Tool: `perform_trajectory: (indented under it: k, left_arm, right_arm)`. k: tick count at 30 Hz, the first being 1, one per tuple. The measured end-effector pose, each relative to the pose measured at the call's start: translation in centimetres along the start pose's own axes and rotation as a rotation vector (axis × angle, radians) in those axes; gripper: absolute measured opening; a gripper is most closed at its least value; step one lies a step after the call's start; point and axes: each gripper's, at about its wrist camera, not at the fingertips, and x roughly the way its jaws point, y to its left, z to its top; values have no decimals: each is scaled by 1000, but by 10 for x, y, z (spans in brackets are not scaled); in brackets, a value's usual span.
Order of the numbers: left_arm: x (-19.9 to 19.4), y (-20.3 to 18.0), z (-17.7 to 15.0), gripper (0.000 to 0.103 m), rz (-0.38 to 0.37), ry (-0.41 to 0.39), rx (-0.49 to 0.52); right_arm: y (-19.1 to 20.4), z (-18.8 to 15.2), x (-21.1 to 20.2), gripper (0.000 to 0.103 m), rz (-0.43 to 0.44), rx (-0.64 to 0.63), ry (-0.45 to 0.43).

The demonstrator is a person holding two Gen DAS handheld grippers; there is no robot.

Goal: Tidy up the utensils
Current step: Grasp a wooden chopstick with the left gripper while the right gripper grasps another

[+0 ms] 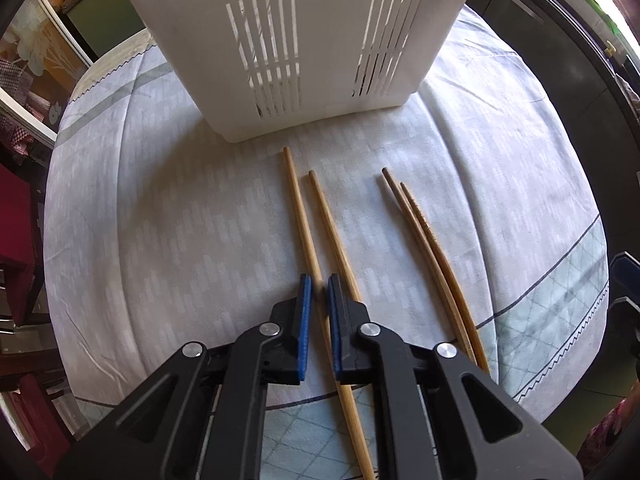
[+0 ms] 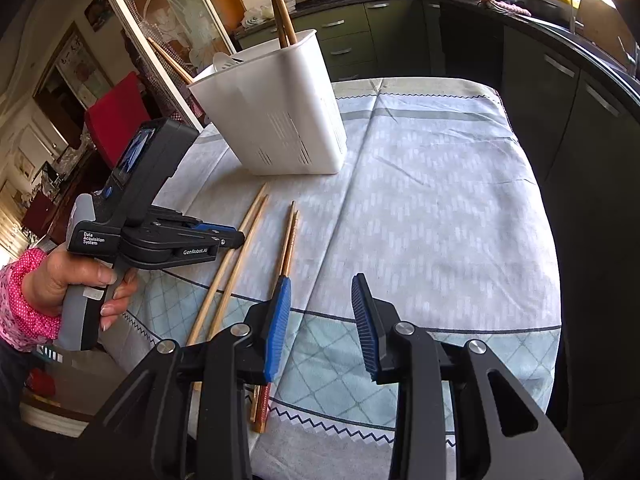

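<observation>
In front of the white slotted plastic utensil holder [image 1: 304,52], one pale bamboo chopstick [image 1: 298,208] is apparently being clamped by the left gripper [image 1: 318,288], while the right gripper [image 2: 322,292] is being held apart, empty, beside the darker chopstick pair [image 2: 289,240].

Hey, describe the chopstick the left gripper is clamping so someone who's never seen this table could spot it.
Start at the white slotted utensil holder on the tablecloth. In front of it lie four chopsticks: a pale pair and a darker pair. The clamped chopstick is the pale one farthest from the dark pair, running between the left gripper's blue pads.
</observation>
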Motion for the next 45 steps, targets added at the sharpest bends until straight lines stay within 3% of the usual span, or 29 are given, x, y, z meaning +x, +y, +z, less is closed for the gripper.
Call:
perform_trajectory:
  k: [4,13,16,29,34,36,38,45]
  left_arm:
    - [-5,1,-3,6,-29,-14,-11]
    - [-68,23,-31,6,-55,-201,-12]
    - [-85,30,-42,6,-62,-245,-6]
    - [-98,44,-54,6,-113,-270,6]
    - [-99,43,-55,6,-123,-275,13]
    - [-100,42,-55,6,-122,-280,15]
    - [-103,43,-57,6,-121,-289,15]
    - [-115,47,-61,6,-129,-317,14]
  right_arm:
    - [8,2,14,32,-6,-25,37]
    - [27,17,81,29,-18,-72,173]
    - [28,22,101,24,-48,-76,210]
    - [50,27,126,21,-130,-166,274]
    - [68,27,135,18,-187,-224,269]
    - [74,28,137,9,-185,-237,267]
    - [76,31,141,7,-190,-236,257]
    - [72,42,113,7,-124,-189,186]
